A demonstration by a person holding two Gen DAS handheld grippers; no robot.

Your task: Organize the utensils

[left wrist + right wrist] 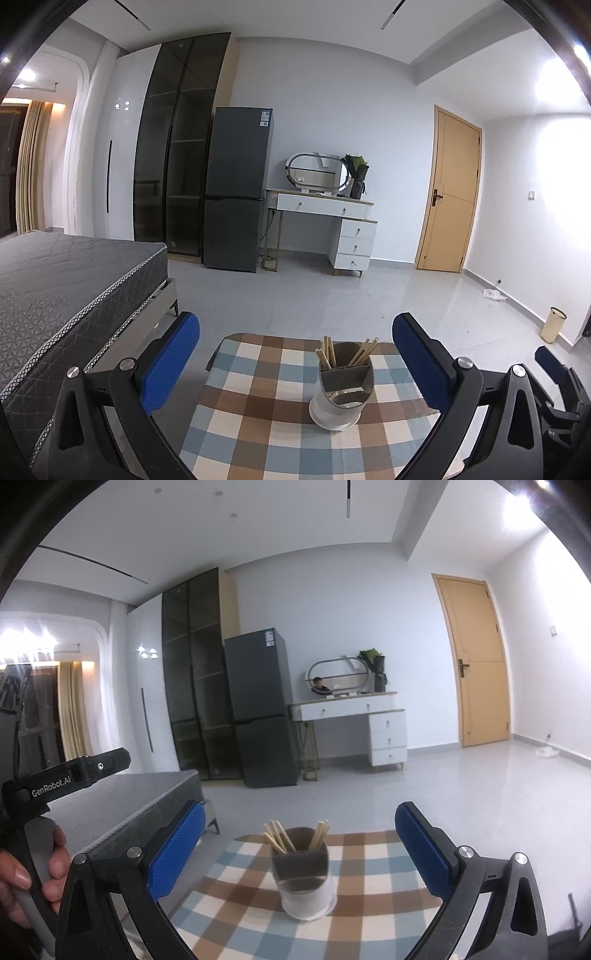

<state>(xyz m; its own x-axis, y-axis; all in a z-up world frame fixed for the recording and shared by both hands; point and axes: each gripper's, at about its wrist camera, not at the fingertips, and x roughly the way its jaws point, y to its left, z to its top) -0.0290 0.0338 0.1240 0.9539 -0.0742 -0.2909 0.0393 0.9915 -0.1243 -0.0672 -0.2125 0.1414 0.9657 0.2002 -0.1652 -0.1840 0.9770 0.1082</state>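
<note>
Checked tablecloth (258,424), bedroom behind; utensil holder (341,391) with chopsticks (327,352) standing mid-table.
Left gripper (295,365) and right gripper (300,849) both spread wide, empty; holder ahead, between fingers, untouched.

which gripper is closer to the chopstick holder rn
Left, but only slightly, as far as I can tell. The left gripper faces the chopstick holder, jaws open, holder just ahead. The right gripper, also open, sits slightly further back on its right.
</note>
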